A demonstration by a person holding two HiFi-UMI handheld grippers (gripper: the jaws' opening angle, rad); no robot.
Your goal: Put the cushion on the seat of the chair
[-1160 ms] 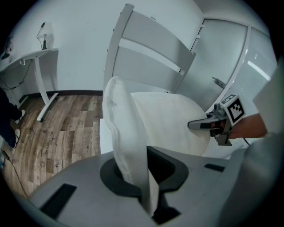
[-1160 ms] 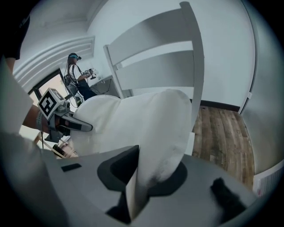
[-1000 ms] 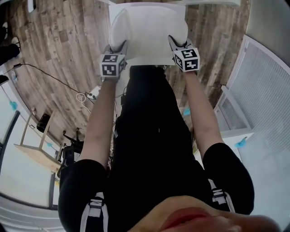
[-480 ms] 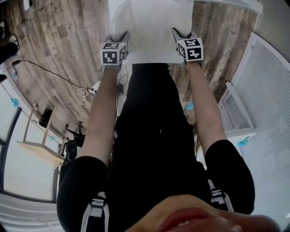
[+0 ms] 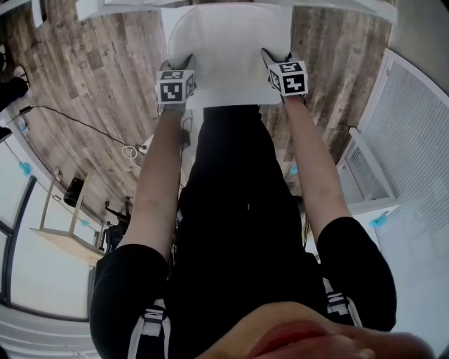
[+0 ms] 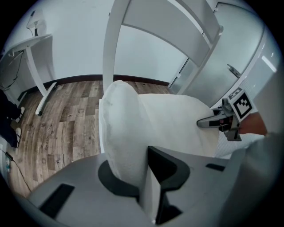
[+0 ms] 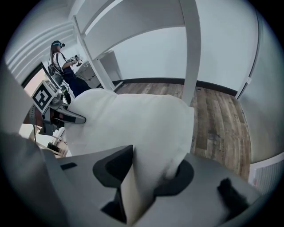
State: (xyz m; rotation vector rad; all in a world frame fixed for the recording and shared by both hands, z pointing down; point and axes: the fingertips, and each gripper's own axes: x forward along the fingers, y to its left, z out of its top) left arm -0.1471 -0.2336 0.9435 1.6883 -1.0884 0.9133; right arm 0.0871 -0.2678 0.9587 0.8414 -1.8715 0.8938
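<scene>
A white cushion (image 5: pixel 228 49) lies over the seat (image 5: pixel 231 99) of a white chair, with the chair's back rails (image 5: pixel 119 7) beyond it. My left gripper (image 5: pixel 184 64) holds the cushion's left edge and my right gripper (image 5: pixel 271 60) its right edge. In the left gripper view the cushion (image 6: pixel 133 128) is pinched in my left gripper (image 6: pixel 138 174), whose jaws are opening. In the right gripper view the cushion (image 7: pixel 133 119) fills the wider gap of my right gripper (image 7: pixel 151 174), also opening. Each gripper sees the other across the cushion: right gripper (image 6: pixel 213 122), left gripper (image 7: pixel 66 116).
Wood plank floor surrounds the chair. A cable (image 5: pixel 84 123) runs over the floor at left, near a small wooden table (image 5: pixel 59 235). A white grille panel (image 5: pixel 414 140) stands at right. A desk leg (image 6: pixel 37 66) stands far left. Another person (image 7: pixel 66 66) stands in the background.
Both grippers have sunk with the cushion toward the chair seat. The chair's back rails have come into view at the top of the head view.
</scene>
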